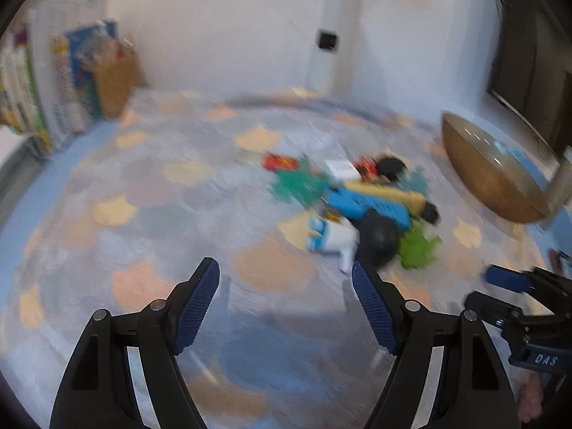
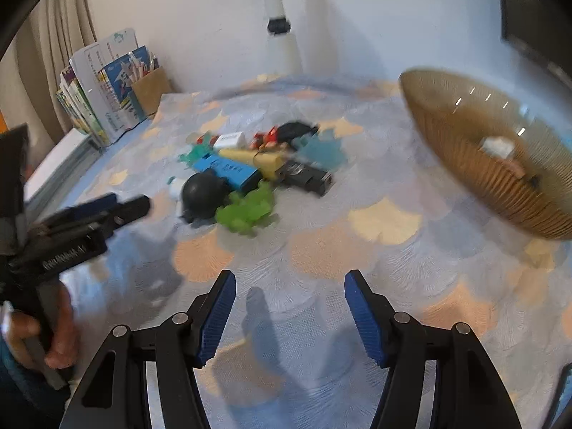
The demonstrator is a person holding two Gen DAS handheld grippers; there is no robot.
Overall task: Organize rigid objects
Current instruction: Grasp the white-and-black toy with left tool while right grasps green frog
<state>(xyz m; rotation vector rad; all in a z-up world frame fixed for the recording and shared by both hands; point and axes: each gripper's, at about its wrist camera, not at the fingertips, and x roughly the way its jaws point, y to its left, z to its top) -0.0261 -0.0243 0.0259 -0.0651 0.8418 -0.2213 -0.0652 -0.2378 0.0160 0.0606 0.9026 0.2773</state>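
The left gripper [image 1: 286, 275] stands with its jaws apart and nothing between them, above the patterned cloth [image 1: 150, 186]. Ahead of its fingertips and a little to their right lies the heap of small objects [image 1: 350, 207]: a blue box [image 1: 364, 207], a white piece [image 1: 332, 239], a black rounded lump [image 1: 379, 239] and a green toy [image 1: 416, 246]. The right gripper [image 2: 289, 279] is likewise spread and empty; the heap lies ahead and to the left of its fingers, the ribbed amber bowl [image 2: 464, 164] ahead to their right.
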